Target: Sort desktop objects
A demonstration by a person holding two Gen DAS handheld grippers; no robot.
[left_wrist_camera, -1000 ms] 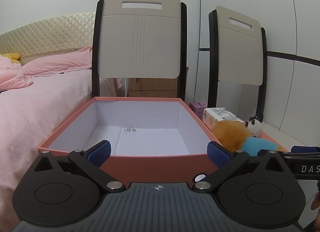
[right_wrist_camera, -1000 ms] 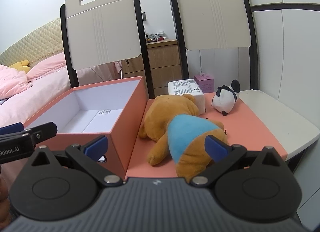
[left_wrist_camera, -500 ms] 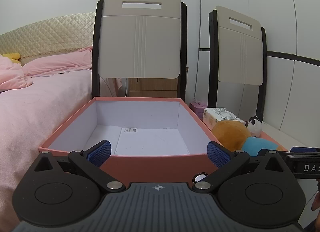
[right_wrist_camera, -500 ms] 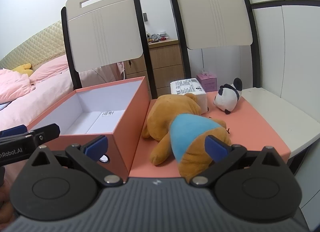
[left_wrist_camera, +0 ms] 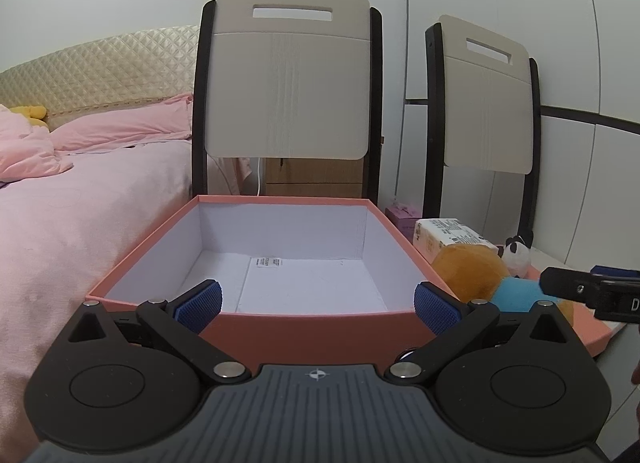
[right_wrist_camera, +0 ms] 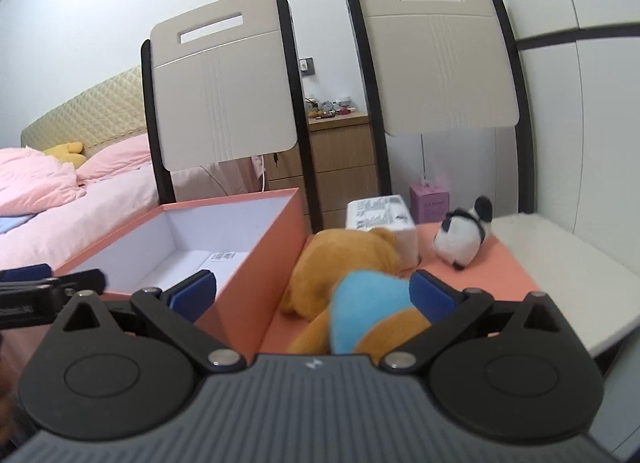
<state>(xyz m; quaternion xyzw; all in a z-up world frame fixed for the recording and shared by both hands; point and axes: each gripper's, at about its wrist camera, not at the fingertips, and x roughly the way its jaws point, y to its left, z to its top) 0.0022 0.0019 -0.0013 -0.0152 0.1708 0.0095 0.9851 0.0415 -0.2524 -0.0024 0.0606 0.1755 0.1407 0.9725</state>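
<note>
My right gripper [right_wrist_camera: 314, 295] has its jaws wide apart and holds nothing. The stuffed bear [right_wrist_camera: 360, 287], brown with a blue shirt, lies just ahead of it on the pink mat [right_wrist_camera: 508, 275], its blue middle close against my right-hand pad. My left gripper [left_wrist_camera: 318, 305] is also spread wide and empty, facing the near wall of the open box [left_wrist_camera: 312, 327], which looks empty apart from a label on its floor.

I judge the step in hand to be picking up the bear so it can go into the box, which sits just to the left of my right gripper. To do it well I would centre the jaws over the blue shirt, where the body looks thickest, rather than catching a limb, since a soft toy held by a leg will likely dangle and snag on the box rim. I would come down until the pads sit on both sides of the body, then close firmly, because plush gives way.

Beyond the bear, a small white package [right_wrist_camera: 382, 217] touches its head, and a toy panda [right_wrist_camera: 464, 233] lies ahead and to the right. I should lift straight up so the bear does not drag either one. The box wall is near my left-hand pad, so I must not bump it.
</note>
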